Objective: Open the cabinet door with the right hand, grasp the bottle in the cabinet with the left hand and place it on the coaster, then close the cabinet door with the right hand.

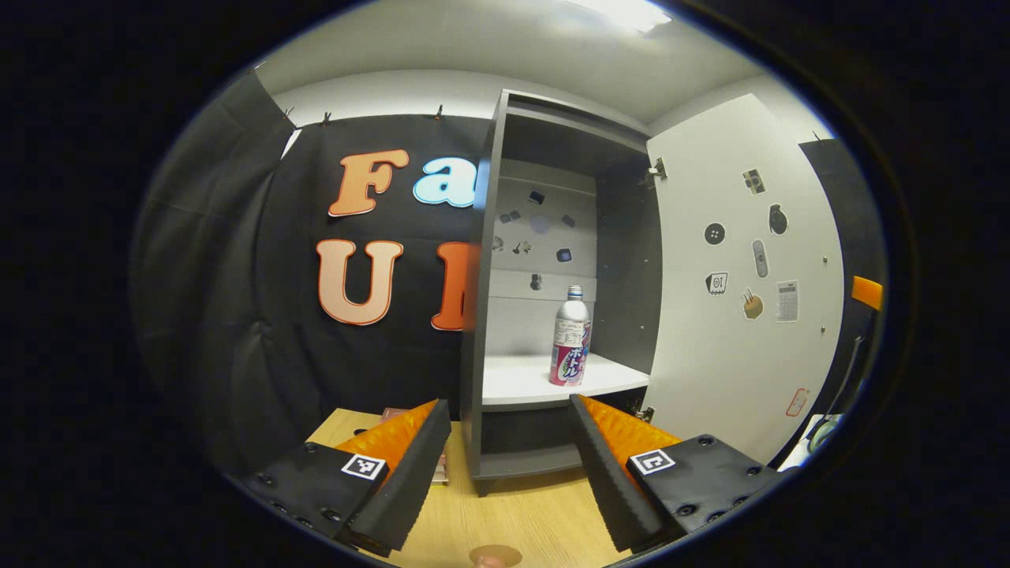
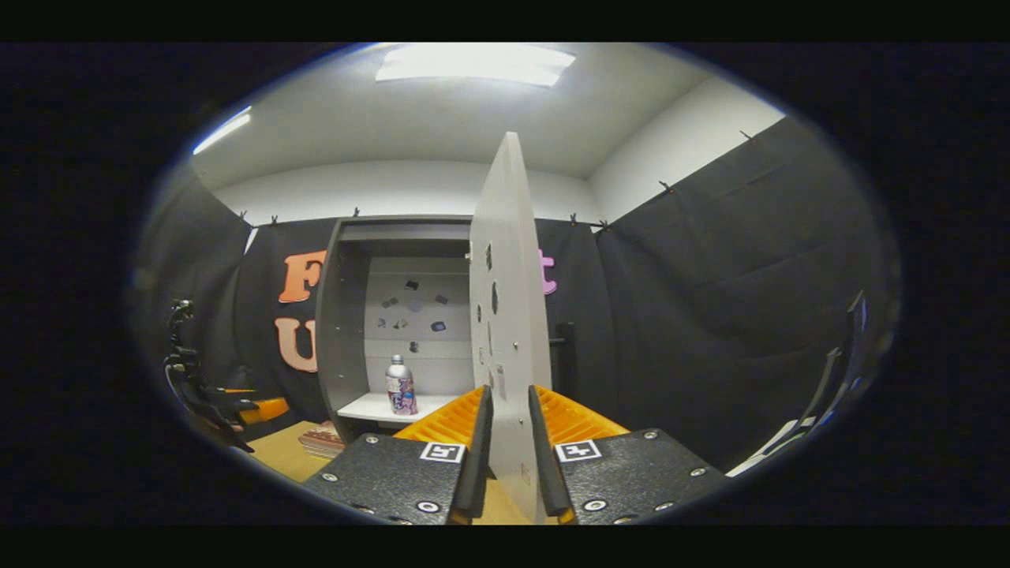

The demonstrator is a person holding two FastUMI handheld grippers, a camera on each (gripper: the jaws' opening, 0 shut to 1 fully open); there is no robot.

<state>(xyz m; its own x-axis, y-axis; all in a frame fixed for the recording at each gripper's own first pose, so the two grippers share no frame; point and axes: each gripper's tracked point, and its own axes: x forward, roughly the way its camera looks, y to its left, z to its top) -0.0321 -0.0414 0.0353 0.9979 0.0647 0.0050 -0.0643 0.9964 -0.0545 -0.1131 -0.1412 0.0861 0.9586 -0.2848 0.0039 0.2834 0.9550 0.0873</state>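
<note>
Booth: black cloth walls, a white ceiling with a bright light panel, and a wooden bench [image 1: 521,521] carrying the cabinet.
Cabinet [image 1: 552,142]: tall, grey and open-fronted, its white shelf [image 1: 521,383] facing you.
Cabinet door [image 2: 509,315]: swung wide open and seen edge-on in the right gripper view, small stickers dotted over its inner face.
Right gripper [image 2: 510,442]: your jaws are clenched on the door's free edge, one on each face; hold it there so the door does not drift into the left hand's path.
Left gripper [image 1: 511,454]: your jaws are released and spread wide, hovering over the bench in front of the cabinet, well short of the shelf.
Bottle [image 1: 570,338]: upright on the shelf, toward its right side, near the inner wall and apart from both grippers.
Step in hand: likely the reach; bring the left gripper in level, straddle the bottle's body below the neck, keep the right-hand finger off the cabinet wall, and close gently so the bottle does not tip.
Coaster: possibly the small round shape at the bench's near edge [image 1: 495,556]; you cannot tell for sure.
</note>
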